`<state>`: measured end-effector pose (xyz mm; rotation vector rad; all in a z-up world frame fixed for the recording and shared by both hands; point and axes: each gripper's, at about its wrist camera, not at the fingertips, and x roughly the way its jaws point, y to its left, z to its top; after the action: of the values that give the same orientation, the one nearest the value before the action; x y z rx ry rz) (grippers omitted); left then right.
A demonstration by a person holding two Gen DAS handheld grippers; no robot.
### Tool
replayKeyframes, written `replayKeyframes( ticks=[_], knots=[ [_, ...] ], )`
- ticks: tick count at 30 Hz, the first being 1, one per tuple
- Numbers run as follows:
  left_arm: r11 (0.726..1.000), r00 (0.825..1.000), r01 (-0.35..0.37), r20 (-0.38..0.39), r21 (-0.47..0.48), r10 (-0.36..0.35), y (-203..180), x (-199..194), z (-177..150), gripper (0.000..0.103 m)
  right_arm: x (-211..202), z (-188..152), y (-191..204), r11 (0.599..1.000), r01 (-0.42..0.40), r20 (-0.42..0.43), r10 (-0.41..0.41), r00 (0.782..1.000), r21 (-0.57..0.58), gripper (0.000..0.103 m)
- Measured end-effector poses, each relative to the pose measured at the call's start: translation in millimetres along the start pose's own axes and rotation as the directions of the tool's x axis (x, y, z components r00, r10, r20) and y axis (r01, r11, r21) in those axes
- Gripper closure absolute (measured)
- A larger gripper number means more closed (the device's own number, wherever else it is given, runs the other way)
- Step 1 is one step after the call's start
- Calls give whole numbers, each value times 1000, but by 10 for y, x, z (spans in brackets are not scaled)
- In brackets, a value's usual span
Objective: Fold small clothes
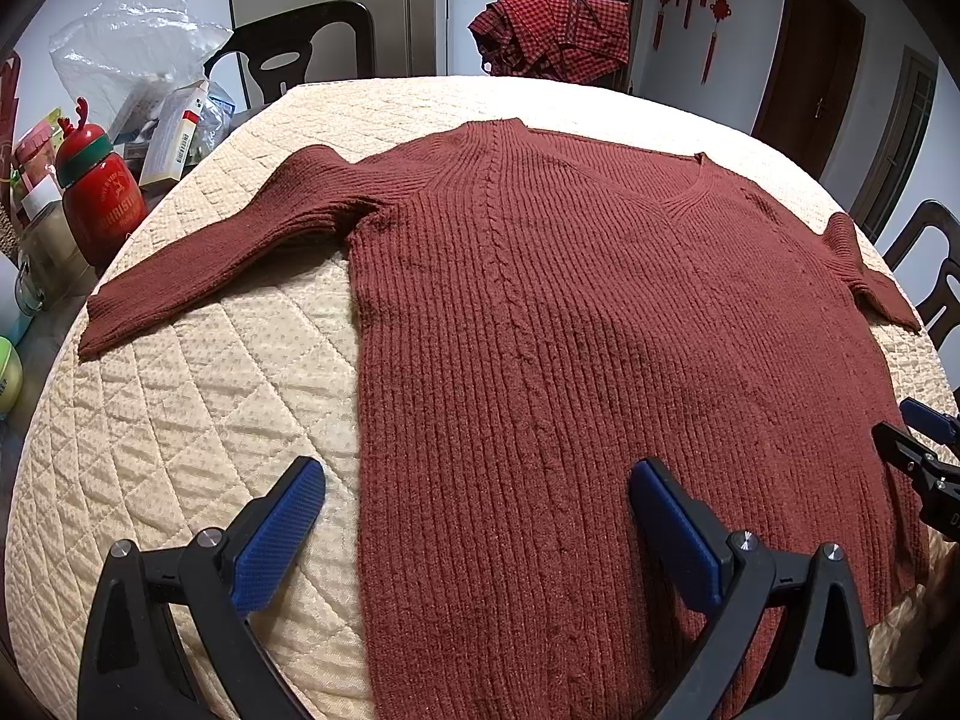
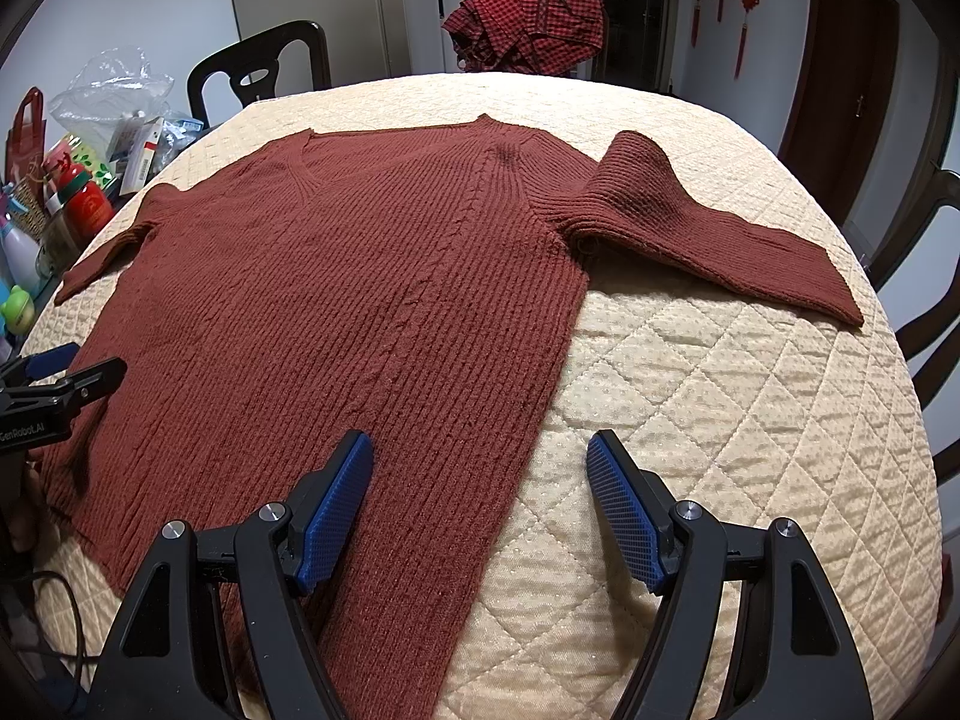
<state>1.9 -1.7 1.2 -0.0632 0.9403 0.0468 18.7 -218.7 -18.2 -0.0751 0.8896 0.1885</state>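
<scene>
— From the left wrist view, what do you see?

— A rust-red ribbed sweater (image 1: 600, 312) lies flat, spread on the cream quilted surface (image 1: 198, 420), neckline at the far side, hem near. Its left sleeve (image 1: 228, 252) stretches out to the left over the quilt. The left gripper (image 1: 477, 483) hangs low above the near hem, jaws wide apart and holding nothing; one blue pad sits over the bare quilt, the other over the knit. At the right edge the right gripper (image 1: 921, 450) pokes into view.

— And off the quilt?

— A red bottle (image 1: 99, 198) with a green collar stands at the far left among boxes and a clear plastic bag (image 1: 132, 42). A red checked cloth (image 1: 552, 36) is draped at the far side, next to a dark chair (image 1: 300, 48).

— Now the right wrist view?

— The same sweater (image 2: 360, 300) fills the left and middle. Its right sleeve (image 2: 708, 222) bends at the shoulder and runs out to the right. The right gripper (image 2: 480, 468) straddles the sweater's right edge near the hem, jaws spread wide, empty. The left gripper (image 2: 66, 372) shows at the left edge.
</scene>
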Motion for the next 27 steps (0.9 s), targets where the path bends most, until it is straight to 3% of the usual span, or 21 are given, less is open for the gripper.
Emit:
replayKeyframes(
  ticks=[27],
  knots=[
    [1000, 1000, -1, 3, 0, 1, -15, -8, -11, 0, -7, 6, -4, 1000, -2, 1, 2, 1000, 1, 29]
  ],
)
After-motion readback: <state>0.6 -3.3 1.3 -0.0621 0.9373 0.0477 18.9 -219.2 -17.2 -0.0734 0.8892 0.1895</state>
